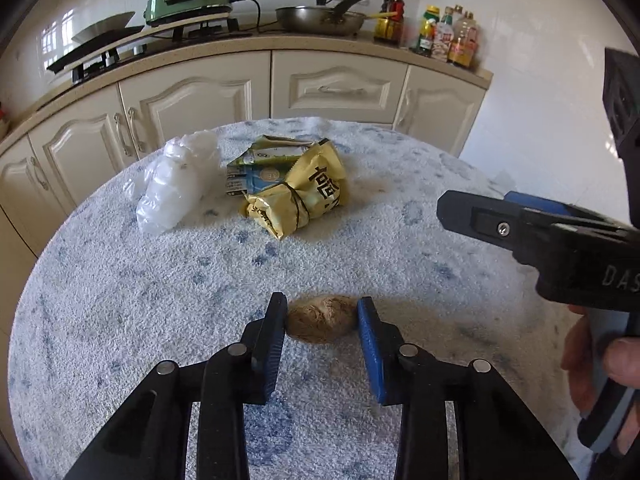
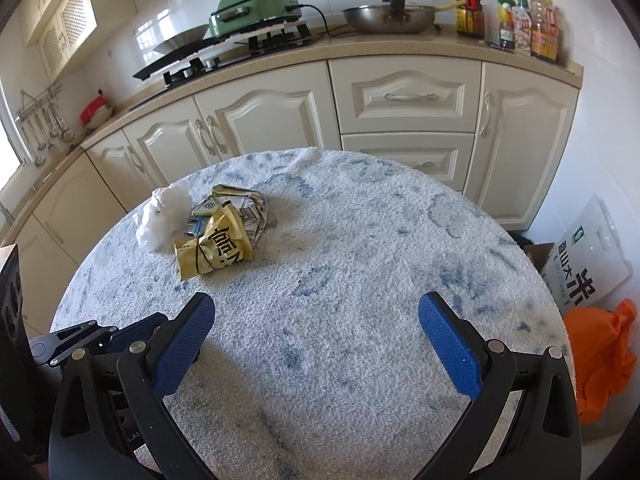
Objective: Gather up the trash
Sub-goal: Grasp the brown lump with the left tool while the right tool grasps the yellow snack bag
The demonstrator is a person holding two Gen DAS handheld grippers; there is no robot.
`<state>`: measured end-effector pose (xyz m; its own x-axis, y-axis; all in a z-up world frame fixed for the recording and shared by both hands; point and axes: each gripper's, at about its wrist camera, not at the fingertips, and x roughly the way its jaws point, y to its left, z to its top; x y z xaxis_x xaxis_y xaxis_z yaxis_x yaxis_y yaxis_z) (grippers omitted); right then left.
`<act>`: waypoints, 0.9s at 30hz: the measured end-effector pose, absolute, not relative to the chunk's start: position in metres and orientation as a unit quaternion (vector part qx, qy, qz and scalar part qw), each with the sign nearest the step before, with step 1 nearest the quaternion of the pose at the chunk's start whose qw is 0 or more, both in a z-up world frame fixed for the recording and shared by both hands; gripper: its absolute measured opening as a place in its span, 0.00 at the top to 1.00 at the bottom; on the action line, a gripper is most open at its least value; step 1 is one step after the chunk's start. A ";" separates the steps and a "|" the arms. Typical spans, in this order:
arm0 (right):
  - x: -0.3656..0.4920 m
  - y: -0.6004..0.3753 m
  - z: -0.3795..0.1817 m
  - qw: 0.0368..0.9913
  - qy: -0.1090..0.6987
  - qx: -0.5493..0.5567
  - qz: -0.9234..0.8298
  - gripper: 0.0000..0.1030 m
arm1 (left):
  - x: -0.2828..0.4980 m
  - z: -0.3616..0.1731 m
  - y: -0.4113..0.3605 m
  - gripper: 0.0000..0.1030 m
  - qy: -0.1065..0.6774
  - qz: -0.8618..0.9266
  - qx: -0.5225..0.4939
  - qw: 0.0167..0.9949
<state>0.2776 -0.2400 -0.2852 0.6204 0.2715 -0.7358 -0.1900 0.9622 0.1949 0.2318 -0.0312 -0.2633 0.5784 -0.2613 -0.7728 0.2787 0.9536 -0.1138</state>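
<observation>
A brown fuzzy lump (image 1: 322, 319) lies on the round table's blue-white cloth (image 1: 120, 280), near the front edge. My left gripper (image 1: 322, 320) is shut on it, with a blue pad pressed against each side. Further back sit a yellow snack bag (image 1: 304, 196), a crushed carton (image 1: 264, 164) and a crumpled white plastic bag (image 1: 176, 184). My right gripper (image 2: 316, 344) hangs open over bare cloth with nothing between its fingers. The yellow snack bag (image 2: 216, 252) lies beyond its left finger.
Cream cabinets (image 2: 408, 96) and a counter with a hob, a green appliance (image 2: 256, 8), a wok (image 2: 388, 18) and bottles (image 2: 528, 24) curve behind the table. On the floor at the right stand a rice sack (image 2: 584, 256) and an orange bag (image 2: 600, 356). A hand (image 1: 592, 364) holds the right tool.
</observation>
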 end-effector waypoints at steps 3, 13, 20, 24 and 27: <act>0.280 -0.234 -0.286 0.897 0.421 0.042 0.129 0.00 | 0.236 -0.261 -0.012 0.70 0.430 -0.145 -0.009 0.891; 0.306 -0.176 -0.299 0.885 0.438 -0.003 0.159 0.00 | 0.247 -0.256 0.058 0.70 0.407 -0.069 -0.051 0.910; 0.328 -0.136 -0.315 0.882 0.439 -0.041 0.164 0.00 | 0.248 -0.264 0.075 0.70 0.387 -0.032 -0.090 0.917; 0.337 -0.126 -0.323 0.878 0.443 -0.064 0.167 0.35 | 0.232 -0.268 0.077 0.70 0.382 -0.041 -0.100 0.918; 0.332 -0.127 -0.322 0.878 0.439 -0.070 0.177 0.35 | 0.232 -0.266 0.079 0.70 0.380 -0.045 -0.100 0.919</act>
